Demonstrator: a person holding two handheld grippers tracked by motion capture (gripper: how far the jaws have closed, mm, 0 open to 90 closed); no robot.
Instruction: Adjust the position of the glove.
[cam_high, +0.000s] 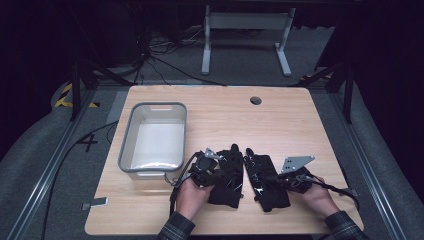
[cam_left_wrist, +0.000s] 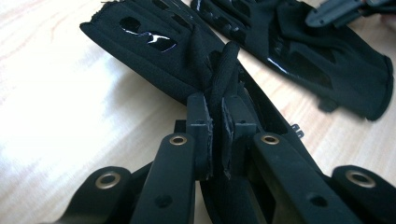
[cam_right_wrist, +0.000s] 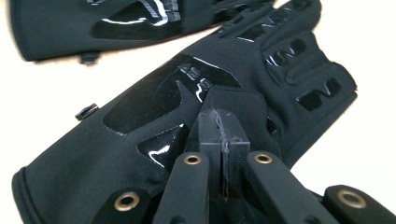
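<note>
At the left of the desk stands a grey plastic bin. Just right of it, my left tool has its jaws nearly together, pinching a raised fold of the left black glove, which lies flat under and ahead of it. Just beside it, apart, lies the right black glove. My right tool is fully closed, nipping that glove's fabric at its palm side.

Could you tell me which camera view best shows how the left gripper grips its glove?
The left gripper view: the left gripper pinches a raised fold of the left glove between its pads. The high view shows that glove partly under the hand; the right gripper view shows its cuff.
</note>
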